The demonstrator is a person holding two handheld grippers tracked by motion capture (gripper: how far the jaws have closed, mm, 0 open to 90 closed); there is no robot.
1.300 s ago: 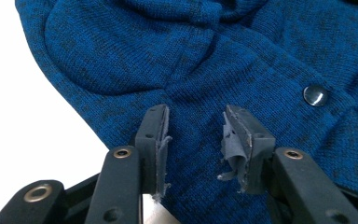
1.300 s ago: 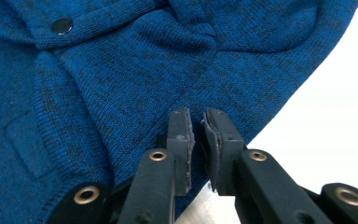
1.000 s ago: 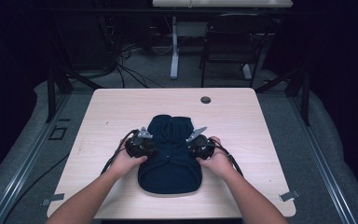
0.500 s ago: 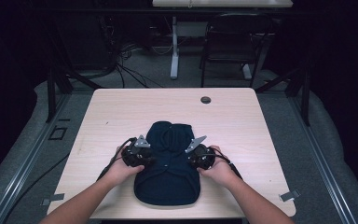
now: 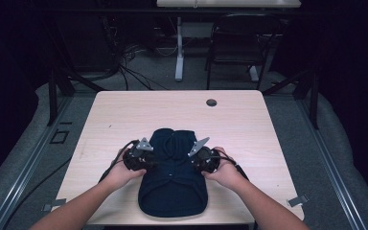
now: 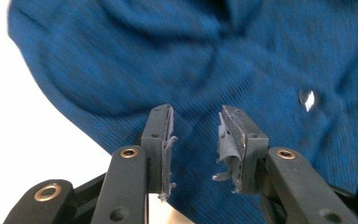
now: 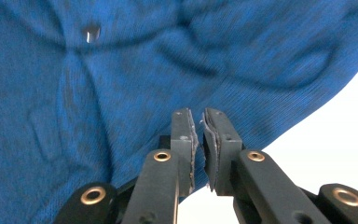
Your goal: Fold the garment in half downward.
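Two hand-held grippers rest at either side of a dark navy knitted garment [image 5: 172,179] lying on a pale wooden table [image 5: 124,115]. In the high view the garment sits at the middle of the near edge, folded into a compact rounded bundle, narrower at its far end and wider toward the person, its near hem reaching the table's near edge. The gripper views show it as a brighter blue with a fine ribbed weave, soft creases and overlapping folds, and one small pale button [image 6: 309,99] on the cloth.

The left gripper [image 5: 136,158] is held at the garment's left edge; in its own view the jaws stand clearly apart with cloth visible between and behind them, and nothing pinched. Frayed grey pads [image 6: 227,140] line the inner faces. The right gripper [image 5: 203,158] is held at the garment's right edge; in its own view the jaws stand nearly together, a thin gap between them, and whether any cloth is caught there cannot be told. Bare table shows pale beside the cloth in both gripper views.

A small dark round disc [image 5: 211,102] sits flush in the table near the far edge, right of centre. Beyond the table stand a black chair [image 5: 239,48] and loose cables [image 5: 129,72] on the floor.
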